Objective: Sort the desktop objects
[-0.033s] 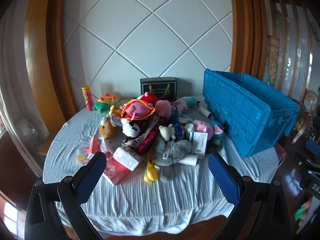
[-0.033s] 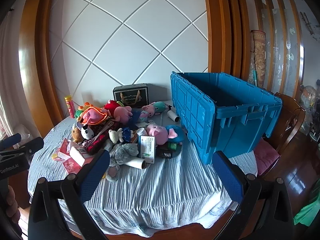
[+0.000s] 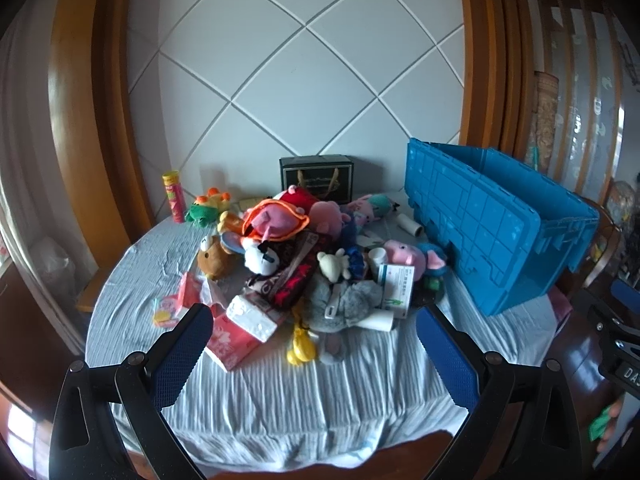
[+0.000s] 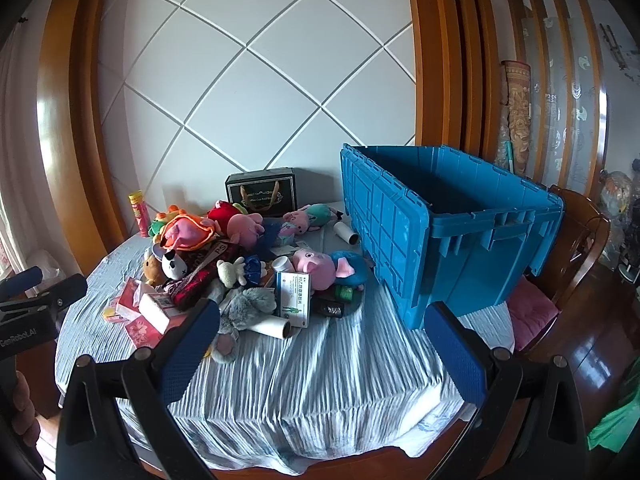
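A pile of plush toys and small boxes lies on the round table with a pale blue cloth; the pile also shows in the right wrist view. A big open blue crate stands at the table's right side, seen too in the left wrist view. A white medicine box leans by a pink and blue elephant plush. My left gripper is open and empty, short of the pile. My right gripper is open and empty, above the table's near edge.
A black gift box stands against the tiled wall. A red and yellow tube stands at the far left. A wooden chair with a pink cushion is right of the table. The left gripper's body shows at the left.
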Demonstrator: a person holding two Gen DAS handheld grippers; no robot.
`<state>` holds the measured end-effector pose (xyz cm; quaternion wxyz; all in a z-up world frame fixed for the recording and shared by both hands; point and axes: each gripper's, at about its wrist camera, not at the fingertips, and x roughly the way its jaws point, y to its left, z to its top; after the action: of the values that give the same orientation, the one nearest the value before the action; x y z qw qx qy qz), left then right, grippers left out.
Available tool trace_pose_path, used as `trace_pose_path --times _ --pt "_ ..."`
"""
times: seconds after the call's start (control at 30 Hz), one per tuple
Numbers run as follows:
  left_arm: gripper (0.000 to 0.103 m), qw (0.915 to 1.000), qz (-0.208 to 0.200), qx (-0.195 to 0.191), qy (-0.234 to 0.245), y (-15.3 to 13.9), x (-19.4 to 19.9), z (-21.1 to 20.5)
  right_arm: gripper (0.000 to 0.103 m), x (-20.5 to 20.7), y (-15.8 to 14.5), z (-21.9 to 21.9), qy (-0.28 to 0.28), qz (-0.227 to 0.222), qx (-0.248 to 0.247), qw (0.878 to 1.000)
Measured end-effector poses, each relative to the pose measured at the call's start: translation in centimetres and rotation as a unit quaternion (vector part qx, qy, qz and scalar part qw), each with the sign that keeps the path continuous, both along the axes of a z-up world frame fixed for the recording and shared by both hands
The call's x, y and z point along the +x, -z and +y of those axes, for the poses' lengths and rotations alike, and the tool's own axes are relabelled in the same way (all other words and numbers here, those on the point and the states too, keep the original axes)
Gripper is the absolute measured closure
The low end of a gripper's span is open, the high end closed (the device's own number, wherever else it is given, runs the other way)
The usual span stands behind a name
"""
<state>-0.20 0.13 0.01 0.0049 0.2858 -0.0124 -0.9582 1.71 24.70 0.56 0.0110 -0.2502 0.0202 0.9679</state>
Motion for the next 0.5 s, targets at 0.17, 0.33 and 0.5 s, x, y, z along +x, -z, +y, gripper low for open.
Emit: trace_pose_path --times 0.17,0.33,0.5 --pt "0.0 0.9999 -0.007 -0.006 -0.007 0.0 -0.7 0.5 0.0 0.2 -0.1 0.1 -0.002 0.001 -0.003 1.0" --pt "0.0 0.9999 0.005 0.005 -0.008 0.2 0.3 -0.3 0.0 0.2 -0.3 0.2 -0.003 0.0 -0.006 1.0" --pt "0.0 0.9999 0.003 0.003 -0.012 0.6 0.5 -0.8 0.0 -0.1 0.1 -0.3 -0.001 -0.005 -0.013 1.0"
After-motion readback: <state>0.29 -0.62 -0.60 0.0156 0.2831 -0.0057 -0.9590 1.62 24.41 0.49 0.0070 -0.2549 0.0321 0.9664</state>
